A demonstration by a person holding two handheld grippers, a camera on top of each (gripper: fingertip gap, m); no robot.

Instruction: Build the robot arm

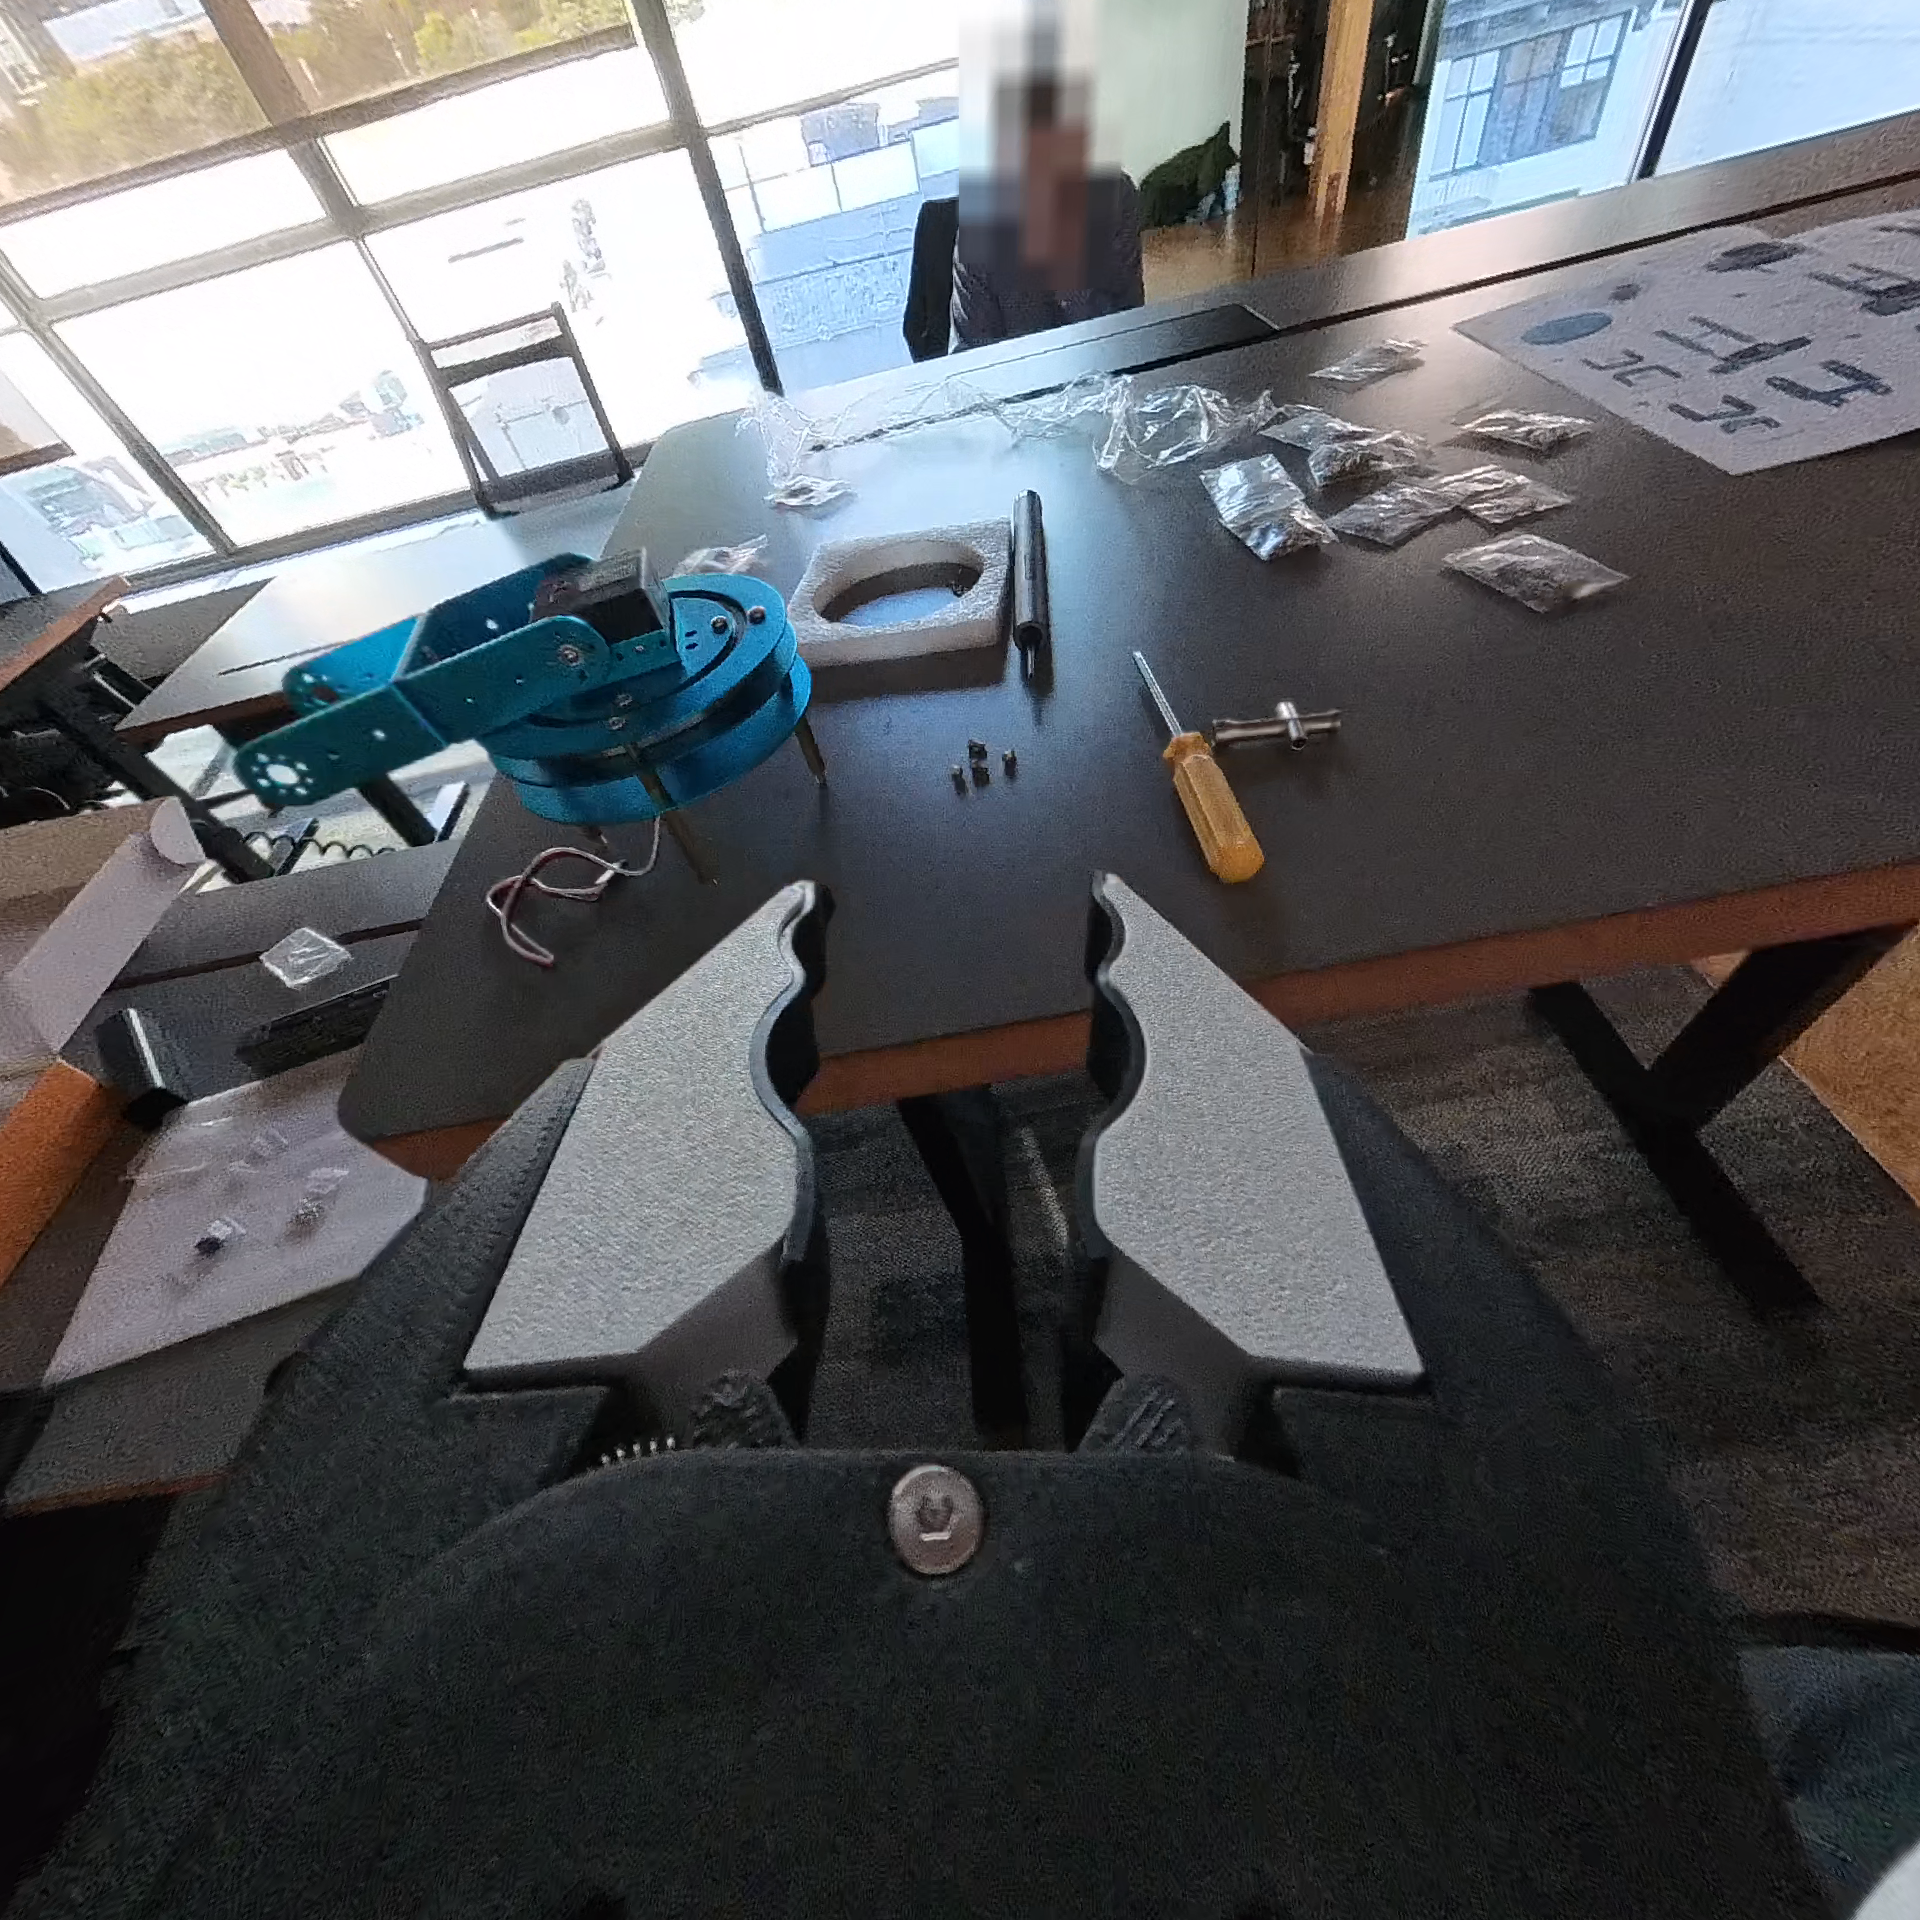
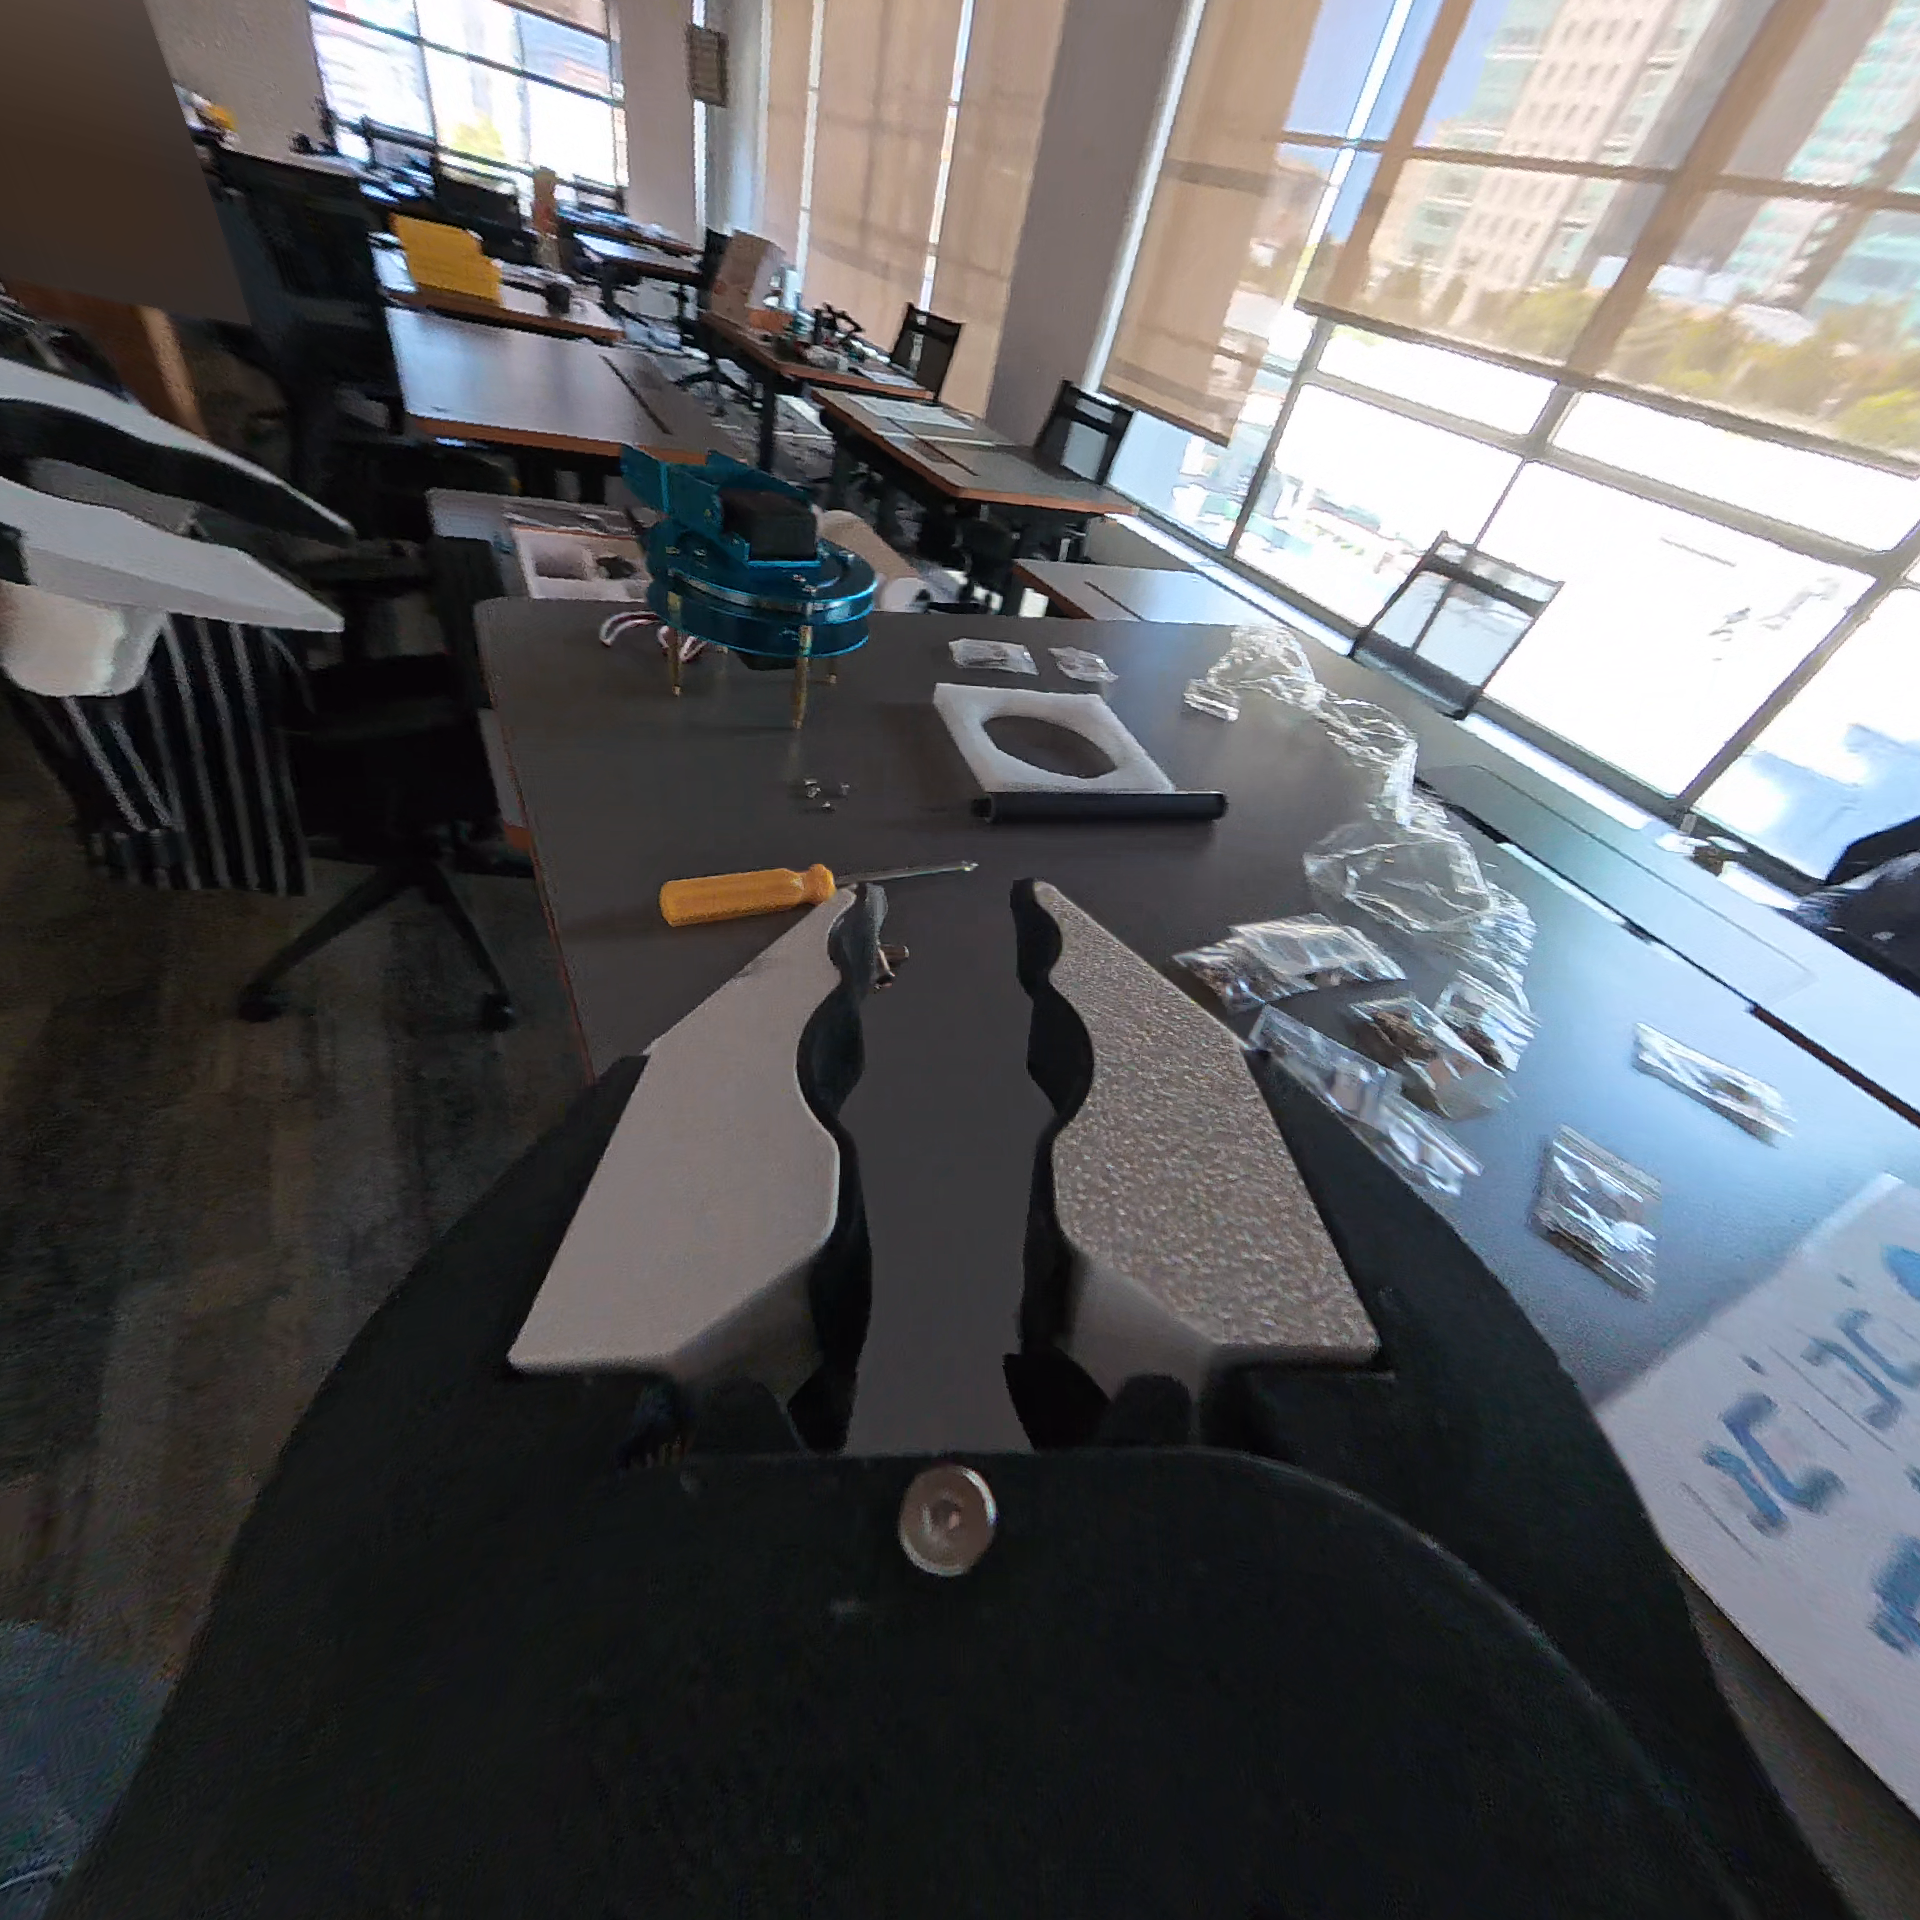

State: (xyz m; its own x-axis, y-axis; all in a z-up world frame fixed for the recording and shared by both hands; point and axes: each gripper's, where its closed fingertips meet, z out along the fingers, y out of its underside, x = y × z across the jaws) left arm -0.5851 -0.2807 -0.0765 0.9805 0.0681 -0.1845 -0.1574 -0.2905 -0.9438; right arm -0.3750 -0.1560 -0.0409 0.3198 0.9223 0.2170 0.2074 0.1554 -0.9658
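1. Grippers first: the left gripper (image 1: 956, 914) has two grey, grainy fingers with wavy inner edges, standing apart with nothing between them, above the near edge of the table (image 1: 1455, 790).
2. The right gripper (image 2: 935, 914) has the same shape and its fingers are also apart and hold nothing. Its left fingertip (image 2: 831, 935) is just beside a small metal cross-shaped wrench (image 2: 888, 956), which it partly hides, so I cannot tell if they touch.
3. Near this gripper lies a screwdriver (image 2: 790, 891) with a smooth yellow plastic handle and a thin steel shaft.
4. A blue metal turntable base (image 1: 644, 717) with a perforated bracket arm stands on thin brass-coloured legs at the left part of the table; red and white wires (image 1: 540, 894) hang out from under it.
5. A white foam square (image 1: 904, 608) with a round hole lies flat just beside a black tube (image 1: 1031, 571).
6. A few tiny dark screws (image 1: 982, 764) lie between the base and the screwdriver.
7. Small clear plastic bags (image 1: 1382, 499) with dark parts and some crumpled clear film (image 1: 1164, 416) lie farther to the right.
8. The table has a matte dark top with an orange-brown edge. A white printed sheet (image 1: 1745, 332) lies on its far right corner.
9. The room is an office with big windows (image 2: 1558, 416), grey carpet and more desks, and a person (image 1: 1029, 260) is at the far side.
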